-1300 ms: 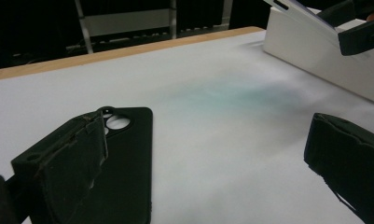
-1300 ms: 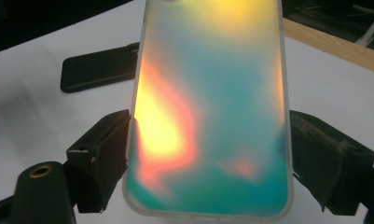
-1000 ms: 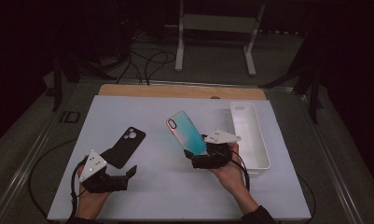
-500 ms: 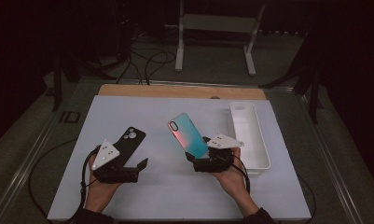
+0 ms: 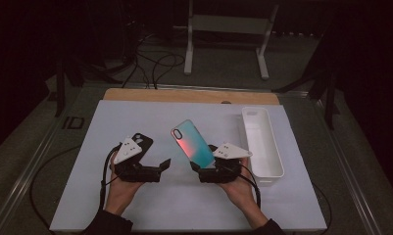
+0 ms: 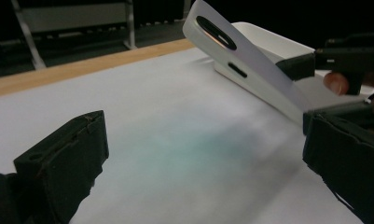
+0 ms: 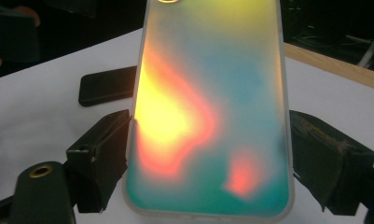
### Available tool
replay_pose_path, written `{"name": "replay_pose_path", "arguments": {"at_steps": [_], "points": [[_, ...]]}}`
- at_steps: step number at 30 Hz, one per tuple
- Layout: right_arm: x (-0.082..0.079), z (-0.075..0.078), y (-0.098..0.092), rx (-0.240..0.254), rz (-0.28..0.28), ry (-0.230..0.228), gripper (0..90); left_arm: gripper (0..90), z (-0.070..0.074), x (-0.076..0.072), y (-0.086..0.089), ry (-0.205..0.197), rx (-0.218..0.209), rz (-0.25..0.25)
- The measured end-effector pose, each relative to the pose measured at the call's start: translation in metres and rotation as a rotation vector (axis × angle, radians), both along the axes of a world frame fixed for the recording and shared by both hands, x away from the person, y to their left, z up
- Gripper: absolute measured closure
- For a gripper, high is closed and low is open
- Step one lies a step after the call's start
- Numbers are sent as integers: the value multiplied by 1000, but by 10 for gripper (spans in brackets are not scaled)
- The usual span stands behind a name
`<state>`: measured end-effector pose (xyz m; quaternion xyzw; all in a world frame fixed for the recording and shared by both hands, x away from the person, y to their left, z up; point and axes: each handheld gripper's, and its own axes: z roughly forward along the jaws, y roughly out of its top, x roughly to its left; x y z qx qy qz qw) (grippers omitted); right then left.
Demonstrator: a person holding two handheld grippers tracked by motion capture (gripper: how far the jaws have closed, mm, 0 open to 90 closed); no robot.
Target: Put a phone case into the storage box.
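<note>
Holding the iridescent phone case (image 5: pixel 192 145) tilted up off the bench (image 5: pixel 135 205), clamped across its width in the right tongs (image 5: pixel 207 169) near centre, camera hole at the far upper end. Left of it, left tongs (image 5: pixel 160 166) apart and empty, aimed across toward the case; black phone (image 5: pixel 139 143) lying flat on the bench just behind the left hand (image 5: pixel 119 188). Far right, white tray (image 5: pixel 275 165) empty, beside the right hand.

Doing this step well, by judgement: keep the right grip steady and low on the case so the upper half stays free; bring the left tongs in slowly from the left and close on an edge, not on the flat face; avoid twisting, since a thin shell likely flexes and can spring out; keep clear of the black phone behind.

No brand, label or writing readable anywhere: case back plain white in the left gripper view, shimmering teal, yellow and red in the right gripper view.
</note>
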<state>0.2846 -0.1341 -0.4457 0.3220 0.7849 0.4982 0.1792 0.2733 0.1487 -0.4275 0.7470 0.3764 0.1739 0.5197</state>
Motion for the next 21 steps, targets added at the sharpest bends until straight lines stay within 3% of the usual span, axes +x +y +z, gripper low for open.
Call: {"name": "replay_pose_path", "arguments": {"at_steps": [6, 13, 21], "points": [[-2, -1, 5, 0, 11, -4, 167, 12, 0, 7, -12, 28, -16, -24], [-4, -1, 9, 12, 23, -10, 167, 87, 1, 12, -26, 45, -43, -35], [-7, 1, 14, 34, 29, -33, 168, 277, -1, 15, -38, 72, -90, -86]]}}
